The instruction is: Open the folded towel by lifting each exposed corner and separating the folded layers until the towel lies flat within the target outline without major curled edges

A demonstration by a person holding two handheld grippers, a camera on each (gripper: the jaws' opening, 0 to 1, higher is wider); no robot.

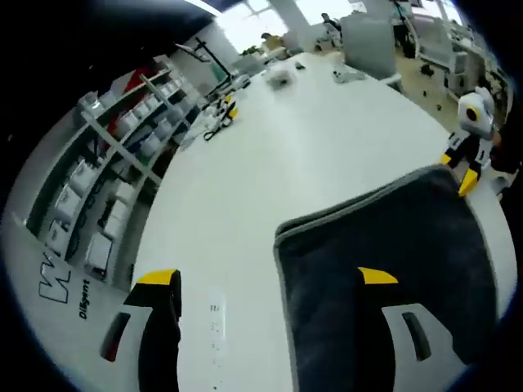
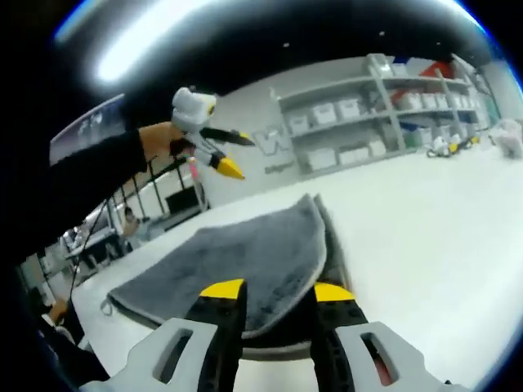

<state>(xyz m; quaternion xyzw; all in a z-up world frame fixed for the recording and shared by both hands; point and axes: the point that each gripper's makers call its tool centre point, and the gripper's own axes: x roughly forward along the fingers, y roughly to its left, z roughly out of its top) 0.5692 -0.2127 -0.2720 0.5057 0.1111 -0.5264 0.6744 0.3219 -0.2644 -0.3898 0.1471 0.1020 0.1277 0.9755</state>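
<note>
A dark grey folded towel (image 1: 351, 237) lies on the white table (image 1: 270, 163), its hemmed layers stacked at the near edge. My left gripper (image 1: 265, 278) is wide open, one jaw over the towel and the other over bare table. In the right gripper view the towel (image 2: 245, 245) spreads ahead with a lighter top layer. My right gripper (image 2: 278, 291) stands partly open over the towel's near corner, where the hem runs between its jaws. The right gripper (image 1: 458, 171) also shows at the towel's far corner. A hand holds the left gripper (image 2: 233, 151) open above the towel's far side.
Shelves with white bins (image 1: 122, 155) run along the table's side, and they stand behind the table (image 2: 433, 237) as shelves (image 2: 359, 122). Small items (image 1: 278, 77) and a yellow-black tool (image 1: 225, 110) lie at the far end. A dark sleeve (image 2: 82, 188) reaches in.
</note>
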